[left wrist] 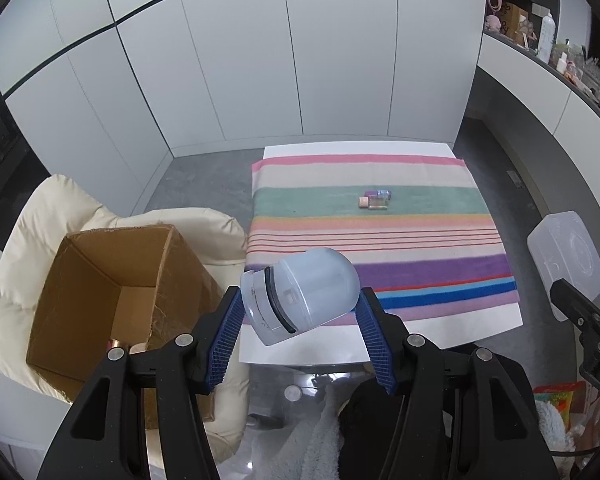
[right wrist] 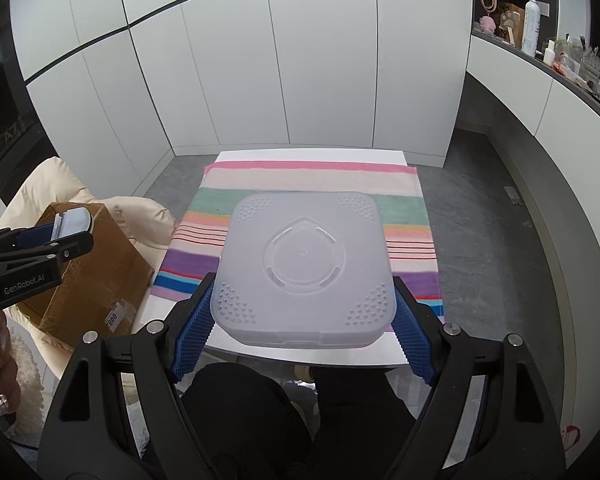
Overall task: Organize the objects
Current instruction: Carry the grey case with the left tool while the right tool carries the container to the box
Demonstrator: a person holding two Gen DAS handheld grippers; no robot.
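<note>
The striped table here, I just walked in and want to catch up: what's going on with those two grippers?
A person is tidying up with a handheld gripper in each hand. The left gripper is shut on a frosted dome-shaped container, held up between the striped cloth and an open cardboard box resting on a cream cushion. The right gripper is shut on a flat frosted square case above the cloth. Two small bottles lie on the cloth.

A white table carries a striped cloth that covers most of its top. On the cloth's green band lie 2 small bottles, touching, side by side.
</note>
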